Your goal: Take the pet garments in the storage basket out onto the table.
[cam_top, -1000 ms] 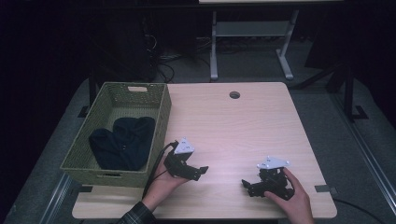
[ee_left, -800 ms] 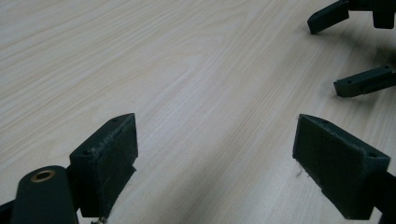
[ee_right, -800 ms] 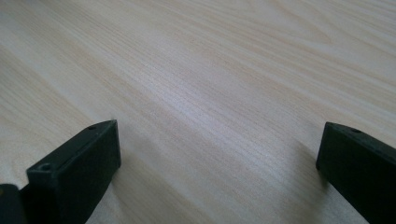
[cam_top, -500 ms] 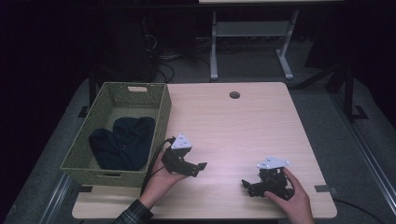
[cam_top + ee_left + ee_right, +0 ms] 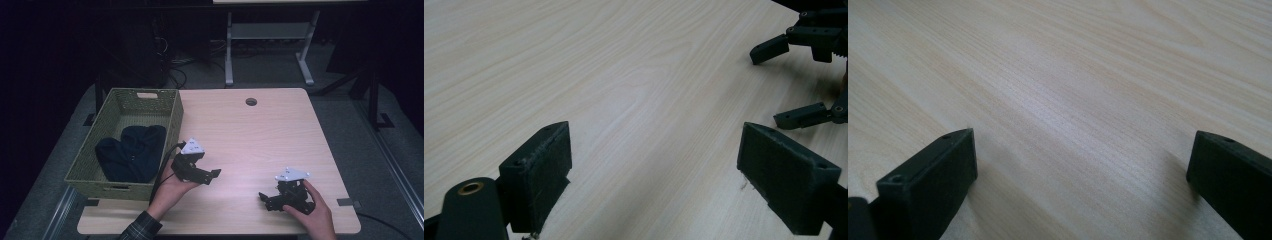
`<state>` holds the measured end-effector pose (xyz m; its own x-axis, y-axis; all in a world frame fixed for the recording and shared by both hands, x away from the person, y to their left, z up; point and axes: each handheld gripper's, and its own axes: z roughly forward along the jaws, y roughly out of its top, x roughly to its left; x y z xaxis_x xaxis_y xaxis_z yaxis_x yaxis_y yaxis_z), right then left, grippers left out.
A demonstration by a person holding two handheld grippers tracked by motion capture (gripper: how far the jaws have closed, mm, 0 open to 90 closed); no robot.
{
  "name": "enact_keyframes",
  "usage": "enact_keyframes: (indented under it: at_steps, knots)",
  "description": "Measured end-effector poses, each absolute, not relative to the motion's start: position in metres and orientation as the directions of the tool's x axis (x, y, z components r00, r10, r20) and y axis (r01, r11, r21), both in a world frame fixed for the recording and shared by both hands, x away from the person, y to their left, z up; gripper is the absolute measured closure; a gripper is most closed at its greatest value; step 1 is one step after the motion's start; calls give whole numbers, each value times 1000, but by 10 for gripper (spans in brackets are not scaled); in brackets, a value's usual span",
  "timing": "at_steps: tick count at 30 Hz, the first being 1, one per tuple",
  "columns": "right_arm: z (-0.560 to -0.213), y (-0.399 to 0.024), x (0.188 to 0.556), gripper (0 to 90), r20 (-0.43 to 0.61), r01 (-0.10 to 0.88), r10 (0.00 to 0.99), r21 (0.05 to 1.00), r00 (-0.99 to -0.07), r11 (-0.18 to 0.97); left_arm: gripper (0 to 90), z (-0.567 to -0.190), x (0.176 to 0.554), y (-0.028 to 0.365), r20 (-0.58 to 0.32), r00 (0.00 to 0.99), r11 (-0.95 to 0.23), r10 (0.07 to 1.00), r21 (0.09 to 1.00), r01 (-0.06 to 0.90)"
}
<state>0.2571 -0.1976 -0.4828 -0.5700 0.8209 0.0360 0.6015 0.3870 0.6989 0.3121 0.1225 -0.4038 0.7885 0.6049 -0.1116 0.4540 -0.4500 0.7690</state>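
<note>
Lower left of centre in the high view: left gripper (image 5: 212,175), black with a grey three-cornered plate, jaws spread wide and empty, just beside the right wall of the olive-green woven rectangular basket (image 5: 172,125). Inside that basket, toward its near end at the left of the frame: dark navy crumpled cloth (image 5: 131,152), soft, folded in lumps, lying on the basket floor. Lower right of the frame: right gripper (image 5: 265,200), also spread wide, nothing between the jaws, low over the pale wooden table (image 5: 260,135). Well apart, both grippers; bare wood grain between the jaws in each gripper view
</note>
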Motion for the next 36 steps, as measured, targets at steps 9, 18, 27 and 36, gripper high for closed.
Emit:
enact_keyframes:
  at_steps: [9,18,27,36]
  knots:
    - [-483,-198,257,0,36,601,821,699,-570,387,138,-393,314,123,-115,791,-439,601,780,447]
    - [-483,-198,257,0,35,600,820,699,-571,388,140,-379,318,125,-111,794,-435,597,787,438]
    - [-483,-198,257,0,35,601,821,699,-570,388,140,-367,322,127,-106,796,-435,596,790,431]
    - [-483,-198,257,0,36,601,821,699,-570,387,140,-358,328,129,-116,793,-432,598,787,440]
